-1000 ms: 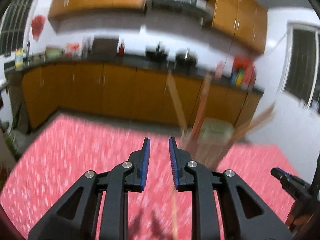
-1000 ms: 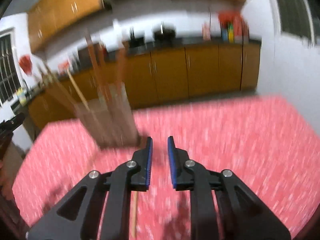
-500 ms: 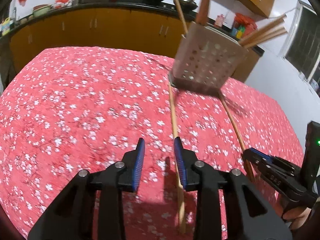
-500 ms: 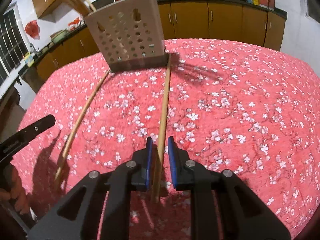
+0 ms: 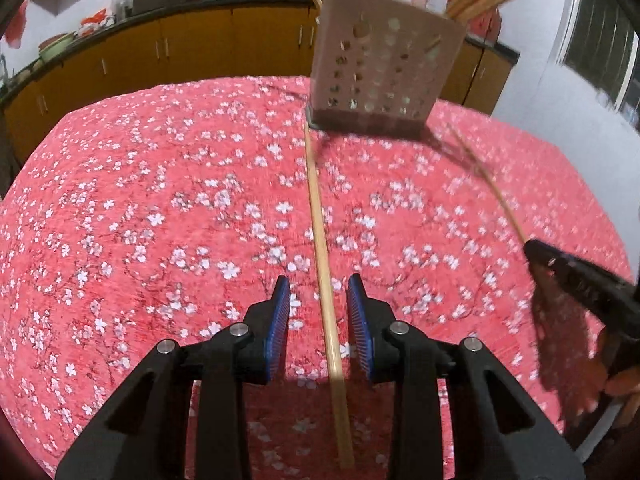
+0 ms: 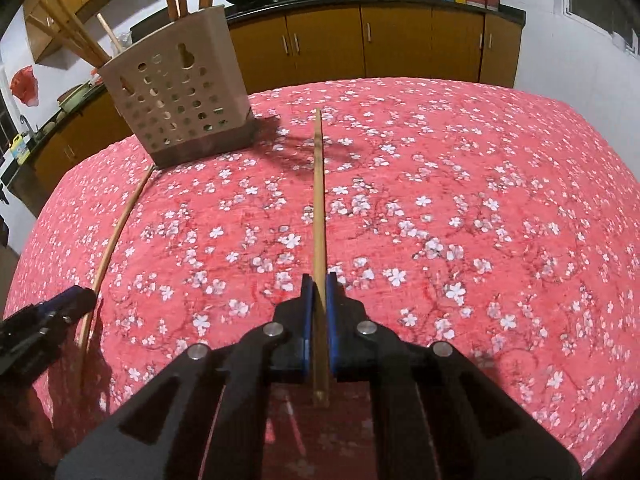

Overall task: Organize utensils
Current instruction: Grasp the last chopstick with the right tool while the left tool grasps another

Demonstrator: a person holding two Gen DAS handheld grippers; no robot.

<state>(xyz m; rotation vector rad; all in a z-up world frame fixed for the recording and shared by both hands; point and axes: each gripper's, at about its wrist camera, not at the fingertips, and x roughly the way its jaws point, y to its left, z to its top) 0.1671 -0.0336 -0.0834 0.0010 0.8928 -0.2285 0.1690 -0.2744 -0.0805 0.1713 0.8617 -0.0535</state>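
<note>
A beige perforated utensil holder with several wooden chopsticks in it stands at the far side of the red flowered cloth; it also shows in the right wrist view. My left gripper is open, its pads either side of a wooden chopstick lying on the cloth. My right gripper is shut on a second chopstick that points toward the holder. In the left wrist view that chopstick runs to the right gripper. The left chopstick and left gripper show in the right wrist view.
The red flowered cloth covers the table. Orange kitchen cabinets with a dark counter, pans and bottles run behind it. A window is at the right.
Both grippers dropped from a raised, blurred view down to the cloth. The left has shifted to straddle its chopstick. The right has closed tighter on its chopstick.
</note>
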